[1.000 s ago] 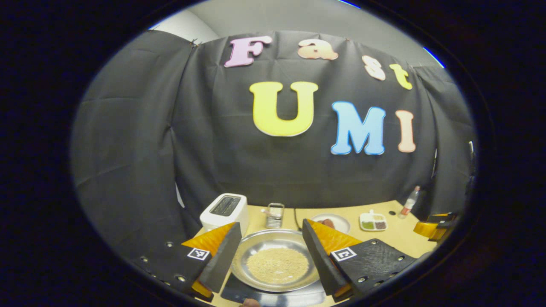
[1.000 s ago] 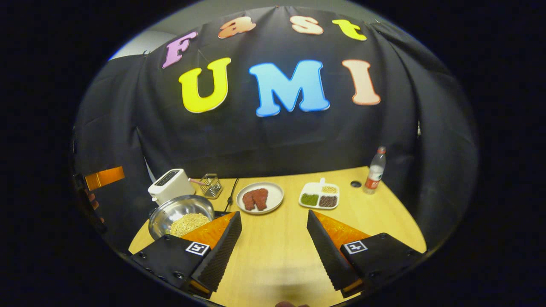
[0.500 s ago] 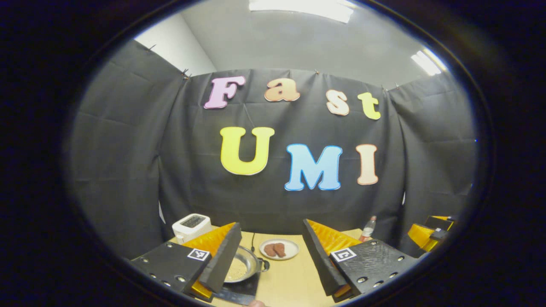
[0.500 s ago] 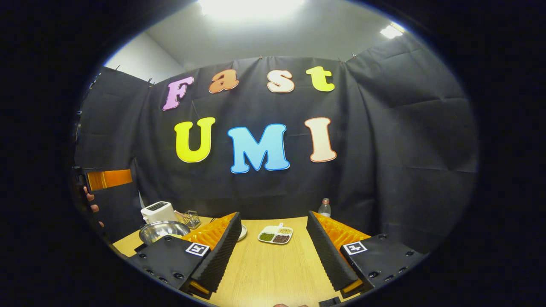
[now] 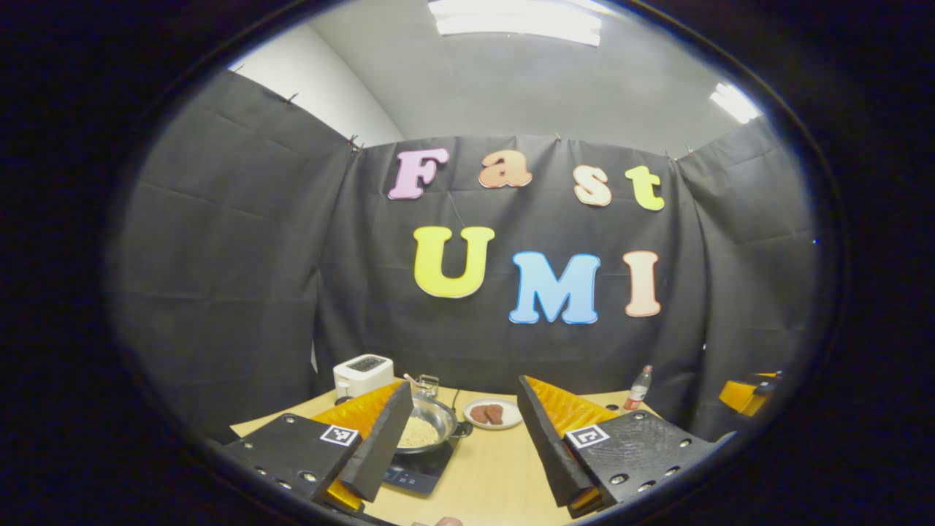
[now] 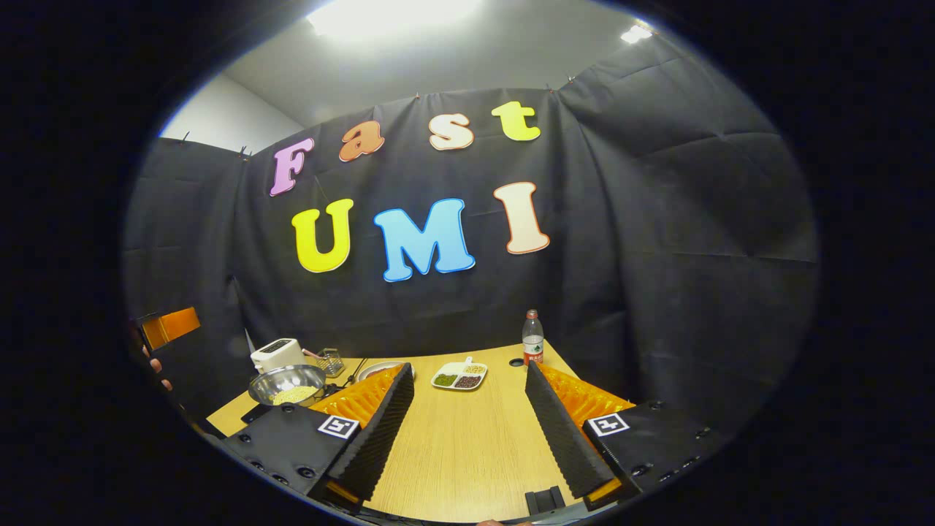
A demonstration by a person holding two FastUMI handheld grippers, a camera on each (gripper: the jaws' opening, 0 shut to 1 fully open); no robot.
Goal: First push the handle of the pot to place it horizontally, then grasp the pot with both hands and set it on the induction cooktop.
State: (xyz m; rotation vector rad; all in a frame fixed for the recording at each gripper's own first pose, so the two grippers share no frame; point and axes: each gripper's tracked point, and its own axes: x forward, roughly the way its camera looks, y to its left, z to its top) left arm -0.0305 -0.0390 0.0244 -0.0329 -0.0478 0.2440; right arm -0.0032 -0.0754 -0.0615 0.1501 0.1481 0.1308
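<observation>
Left gripper (image 5: 460, 446): two wedge-shaped fingers with ribbed inner faces. Black screw-studded mounting plates at 5 and 7 o'clock carry square black-and-white markers. Right gripper (image 6: 467, 427): identical build.

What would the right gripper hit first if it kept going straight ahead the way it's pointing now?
Probably nothing soon. The open right gripper points along bare table; the divided dish sits farther ahead, slightly left of that line, though depth is hard to judge.

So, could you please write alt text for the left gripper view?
The left gripper, open and holding nothing, hangs above a wooden table. Beyond it a metal pot of pale grains sits on a black induction cooktop, with a white toaster behind.
</observation>
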